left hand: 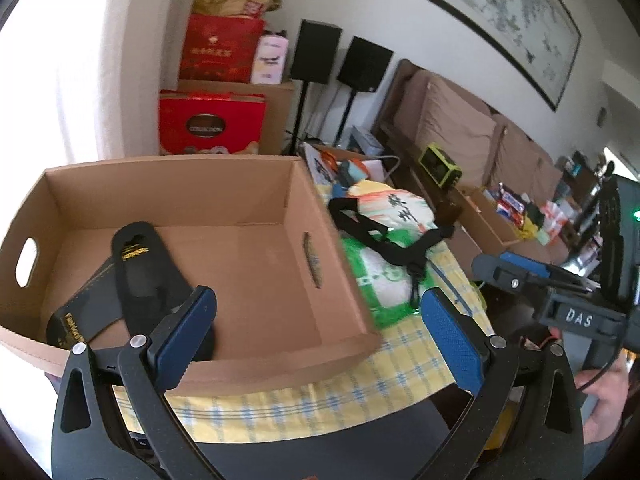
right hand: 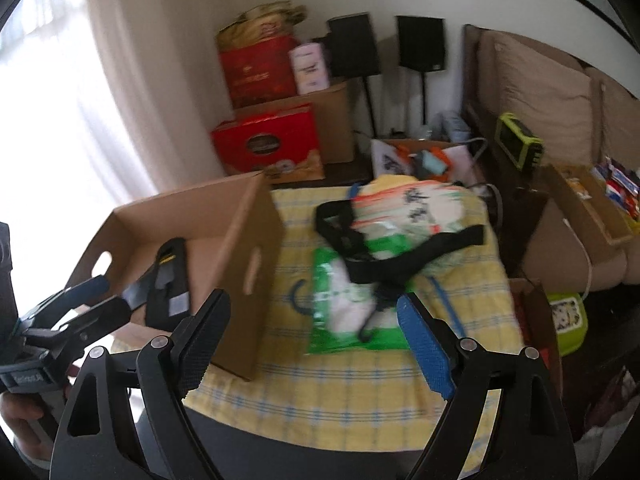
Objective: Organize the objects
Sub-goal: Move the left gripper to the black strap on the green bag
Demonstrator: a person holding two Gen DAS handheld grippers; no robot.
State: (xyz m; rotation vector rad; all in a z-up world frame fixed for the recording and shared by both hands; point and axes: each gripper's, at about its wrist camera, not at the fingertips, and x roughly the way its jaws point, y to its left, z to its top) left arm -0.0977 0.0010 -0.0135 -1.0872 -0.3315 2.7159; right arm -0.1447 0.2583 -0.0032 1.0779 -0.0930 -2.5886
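An open cardboard box (left hand: 280, 184) stands on the yellow checked tablecloth (left hand: 400, 360). Two black insoles (left hand: 136, 272) lie inside it, also in the right wrist view (right hand: 168, 280). My left gripper (left hand: 316, 328) is open and empty, its left finger over the box's front part. A black strap (left hand: 384, 236) lies on green and white bags (left hand: 388, 284) to the box's right. My right gripper (right hand: 312, 332) is open and empty, near the bags (right hand: 352, 304) and the strap (right hand: 400, 264). The box (right hand: 236, 248) is at its left.
Red gift boxes (left hand: 212, 124), cartons and two black speakers (left hand: 320, 52) stand behind the table. A sofa with cushions (left hand: 452, 120), a green device (left hand: 440, 164) and a carton of snacks (left hand: 504, 212) are at the right.
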